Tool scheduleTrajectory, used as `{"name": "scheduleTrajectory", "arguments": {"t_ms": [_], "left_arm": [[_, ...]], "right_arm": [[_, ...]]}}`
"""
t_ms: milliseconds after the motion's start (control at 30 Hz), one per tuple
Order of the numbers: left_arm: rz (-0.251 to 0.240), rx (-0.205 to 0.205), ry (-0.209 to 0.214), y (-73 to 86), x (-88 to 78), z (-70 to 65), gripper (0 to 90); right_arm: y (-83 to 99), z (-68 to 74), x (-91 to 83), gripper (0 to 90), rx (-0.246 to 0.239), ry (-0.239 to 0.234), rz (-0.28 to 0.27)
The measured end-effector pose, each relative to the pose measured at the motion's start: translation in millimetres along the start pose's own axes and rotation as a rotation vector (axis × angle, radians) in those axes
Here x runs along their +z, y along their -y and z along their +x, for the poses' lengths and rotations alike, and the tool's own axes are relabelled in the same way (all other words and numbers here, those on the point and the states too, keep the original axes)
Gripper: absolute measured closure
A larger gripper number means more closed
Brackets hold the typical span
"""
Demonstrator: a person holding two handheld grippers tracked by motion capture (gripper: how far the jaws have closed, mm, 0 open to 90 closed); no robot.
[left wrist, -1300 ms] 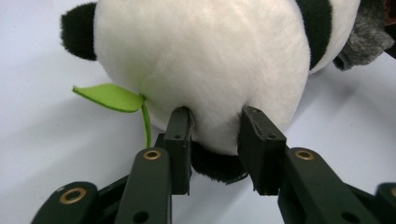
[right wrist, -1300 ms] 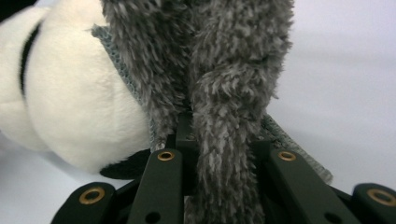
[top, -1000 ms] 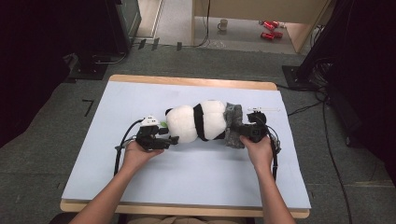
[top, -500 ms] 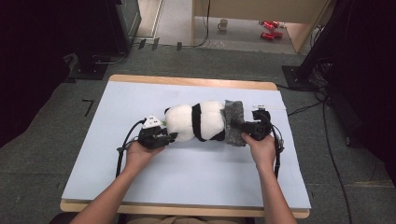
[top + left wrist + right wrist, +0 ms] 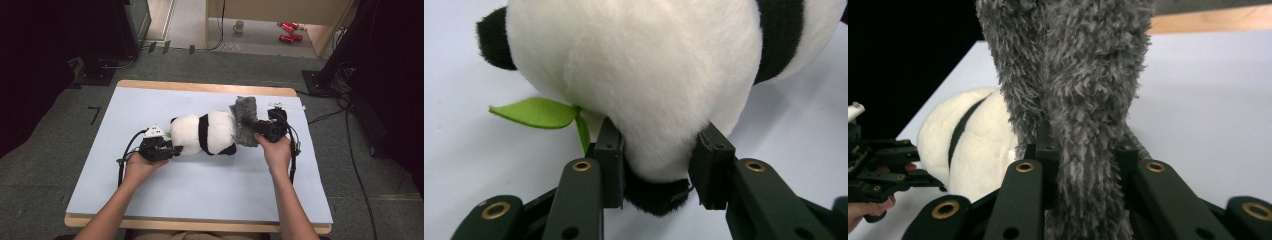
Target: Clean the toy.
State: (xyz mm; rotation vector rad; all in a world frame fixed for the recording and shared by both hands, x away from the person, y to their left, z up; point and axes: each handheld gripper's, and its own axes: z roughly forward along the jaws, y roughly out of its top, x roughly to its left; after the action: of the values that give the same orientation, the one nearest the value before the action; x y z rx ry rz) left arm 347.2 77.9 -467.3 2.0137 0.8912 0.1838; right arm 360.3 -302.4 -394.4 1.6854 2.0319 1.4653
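Even, soft overhead light on the table (image 5: 200, 200), dark surroundings, slightly soft focus, faint shadows.

A black-and-white plush panda (image 5: 205, 133) lies on its side, lengthwise left to right, near the middle of the table. A shaggy grey cloth (image 5: 244, 122) covers its right end, bunched and lifted, one flap standing toward the far side. A small green felt leaf (image 5: 536, 112) sticks out at its left end.

No legible txt, labels or nos. anywhere on the items.
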Motion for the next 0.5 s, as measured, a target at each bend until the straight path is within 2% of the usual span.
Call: {"name": "scheduleTrajectory", "arguments": {"t_ms": [67,133,300,500], "left_arm": [[0.004,0.009,-0.010,1.6,0.3,-1.5,62.4],[0.009,0.011,-0.014,3.1,0.7,-2.1,61.8],[0.000,0.002,-0.014,4.3,1.1,-2.8,60.8],[0.001,-0.001,-0.008,5.4,1.3,-1.6,60.5]], "right_arm": [[2.0,2.0,10.0,74.5,-0.009,-0.001,0.028],[5.7,3.2,21.0,74.4,-0.030,0.019,0.058],[12.5,-2.6,28.2,74.4,-0.026,0.036,0.056],[21.8,-8.1,36.7,74.9,-0.023,0.097,0.109]]}}
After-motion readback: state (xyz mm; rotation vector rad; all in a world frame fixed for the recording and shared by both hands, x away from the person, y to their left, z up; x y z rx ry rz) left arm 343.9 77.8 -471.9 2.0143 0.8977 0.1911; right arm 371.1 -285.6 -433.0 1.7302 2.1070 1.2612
